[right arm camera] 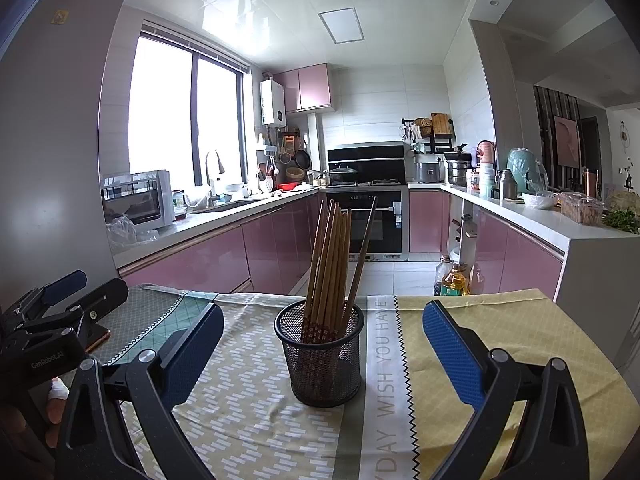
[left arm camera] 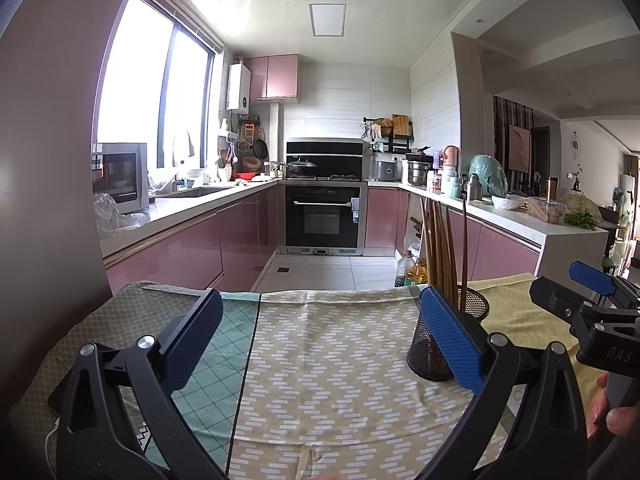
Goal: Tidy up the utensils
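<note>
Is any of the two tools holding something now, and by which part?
Nothing is held. Left tool and right tool are both open; chopsticks stand in the mesh cup.

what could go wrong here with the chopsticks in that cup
1. The mesh cup looks light and the chopsticks stand tall and lean; a knock on their tops from the open right claw could tip it.
2. The tablecloth is wrinkled, so the cup might slide or rock if pushed.
3. The open left claw sits close beside the cup; the two could collide.
</note>
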The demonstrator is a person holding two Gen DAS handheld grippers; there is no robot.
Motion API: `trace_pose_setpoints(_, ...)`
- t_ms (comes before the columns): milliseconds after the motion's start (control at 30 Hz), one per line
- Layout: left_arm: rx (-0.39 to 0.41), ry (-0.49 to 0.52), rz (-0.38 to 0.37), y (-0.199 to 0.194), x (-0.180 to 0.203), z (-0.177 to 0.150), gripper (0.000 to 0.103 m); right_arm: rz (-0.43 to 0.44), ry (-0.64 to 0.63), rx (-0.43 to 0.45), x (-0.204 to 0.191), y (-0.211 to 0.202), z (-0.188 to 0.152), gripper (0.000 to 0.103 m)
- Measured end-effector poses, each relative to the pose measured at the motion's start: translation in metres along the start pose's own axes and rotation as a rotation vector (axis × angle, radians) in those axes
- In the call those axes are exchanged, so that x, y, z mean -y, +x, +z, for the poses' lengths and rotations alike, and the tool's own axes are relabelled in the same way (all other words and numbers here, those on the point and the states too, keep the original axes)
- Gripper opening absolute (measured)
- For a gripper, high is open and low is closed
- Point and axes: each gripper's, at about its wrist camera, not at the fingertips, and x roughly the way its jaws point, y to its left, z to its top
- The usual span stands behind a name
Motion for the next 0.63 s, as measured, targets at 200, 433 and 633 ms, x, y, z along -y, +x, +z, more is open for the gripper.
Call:
trace_pose_setpoints(200,0.006,0.007,0.009,0.000,0.000,-0.002,0.098,0.002,-0.002,-0.002,0.000,0.000,0.000,0.097)
trace_pose_setpoints(433,-0.003,0.022,0.017,0.000,0.004,-0.003,0.098,0.002,0.002,-0.014,0.003,0.002,-0.002,0.097)
trace_pose_setpoints(633,-0.100,0.024,0.033,0.019,-0.005,-0.011,0.098,-0.105,0.025,-0.153,0.053,0.025,-0.014,0.097)
